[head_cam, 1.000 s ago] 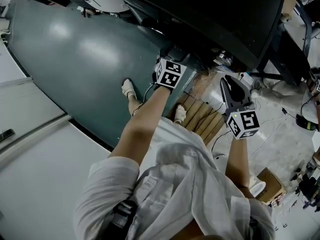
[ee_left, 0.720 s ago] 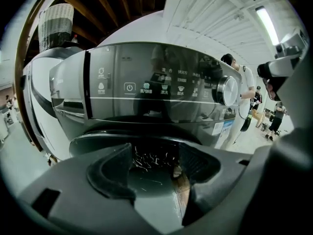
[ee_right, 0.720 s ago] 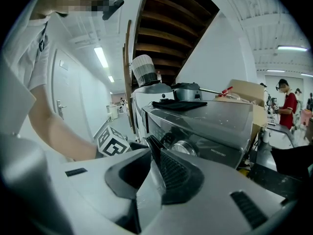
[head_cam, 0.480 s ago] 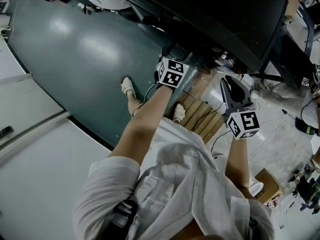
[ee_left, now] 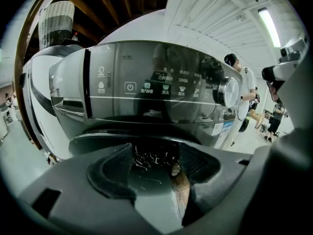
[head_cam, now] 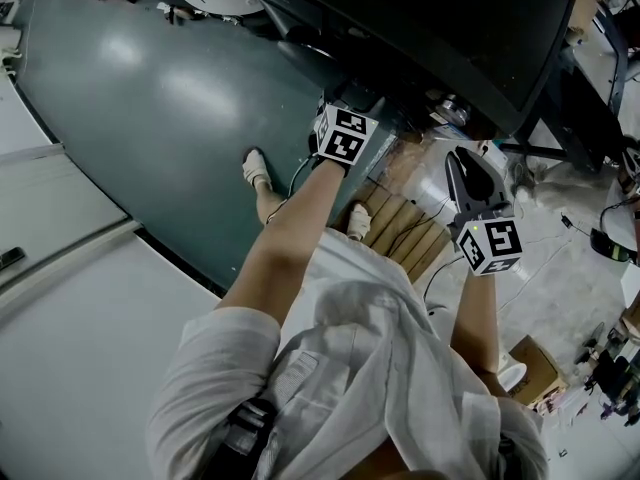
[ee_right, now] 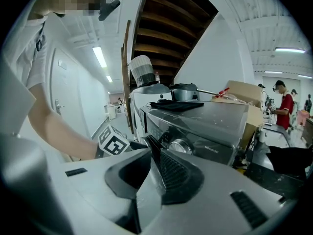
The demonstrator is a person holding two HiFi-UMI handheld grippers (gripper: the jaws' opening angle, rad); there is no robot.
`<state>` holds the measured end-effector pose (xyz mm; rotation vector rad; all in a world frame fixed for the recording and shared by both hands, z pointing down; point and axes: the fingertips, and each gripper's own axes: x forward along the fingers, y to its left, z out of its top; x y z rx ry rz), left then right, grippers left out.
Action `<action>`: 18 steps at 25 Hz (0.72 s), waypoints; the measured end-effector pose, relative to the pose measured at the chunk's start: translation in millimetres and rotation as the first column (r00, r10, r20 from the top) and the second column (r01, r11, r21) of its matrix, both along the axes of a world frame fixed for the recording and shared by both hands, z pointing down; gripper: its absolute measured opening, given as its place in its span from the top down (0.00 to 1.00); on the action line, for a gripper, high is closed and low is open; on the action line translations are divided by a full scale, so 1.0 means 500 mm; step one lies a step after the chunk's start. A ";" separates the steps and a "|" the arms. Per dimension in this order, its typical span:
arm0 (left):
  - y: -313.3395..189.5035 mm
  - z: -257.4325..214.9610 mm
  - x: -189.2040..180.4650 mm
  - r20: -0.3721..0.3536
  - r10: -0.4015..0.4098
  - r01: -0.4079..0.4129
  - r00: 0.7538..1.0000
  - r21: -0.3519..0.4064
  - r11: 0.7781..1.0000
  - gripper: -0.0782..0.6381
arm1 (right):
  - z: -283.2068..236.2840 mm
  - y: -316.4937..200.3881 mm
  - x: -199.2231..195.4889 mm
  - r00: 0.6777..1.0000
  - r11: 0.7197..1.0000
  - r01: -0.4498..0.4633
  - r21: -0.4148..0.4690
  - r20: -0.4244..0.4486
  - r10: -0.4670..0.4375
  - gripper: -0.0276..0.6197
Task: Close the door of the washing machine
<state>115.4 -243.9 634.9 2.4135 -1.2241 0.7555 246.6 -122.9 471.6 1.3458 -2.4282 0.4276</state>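
The left gripper (ee_left: 155, 156) has its 2 jaws standing wide apart with nothing clamped. The gap shows only the dark, glossy face of the door (ee_left: 110, 135), very close ahead, and whether the pads touch it cannot be told. The door's curved upper rim lies right below the control panel (ee_left: 146, 84) of the washing machine (ee_right: 215, 126). The panel carries a power button (ee_left: 129, 87) and a round dial (ee_left: 227, 91). Whether the door is latched cannot be told. A ribbed cylinder (ee_left: 56, 16) stands on top of the machine.

The right gripper (ee_right: 150, 143) is empty, its 2 jaws closed together, and is held near the machine's upper front corner. Its view shows the left gripper's marker cube (ee_right: 113, 142) low against the machine's front and a dark cloth (ee_right: 176, 104) lying on the lid. In the head view both forearms reach toward the machine, above a teal floor (head_cam: 170, 98) and wooden slats (head_cam: 410, 233).
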 end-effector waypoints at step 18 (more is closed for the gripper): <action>0.072 -0.210 -0.078 -0.077 0.051 -0.040 0.996 0.137 0.990 0.47 | -0.087 0.069 -0.018 0.999 0.996 -0.003 0.086 0.047 -0.001 0.84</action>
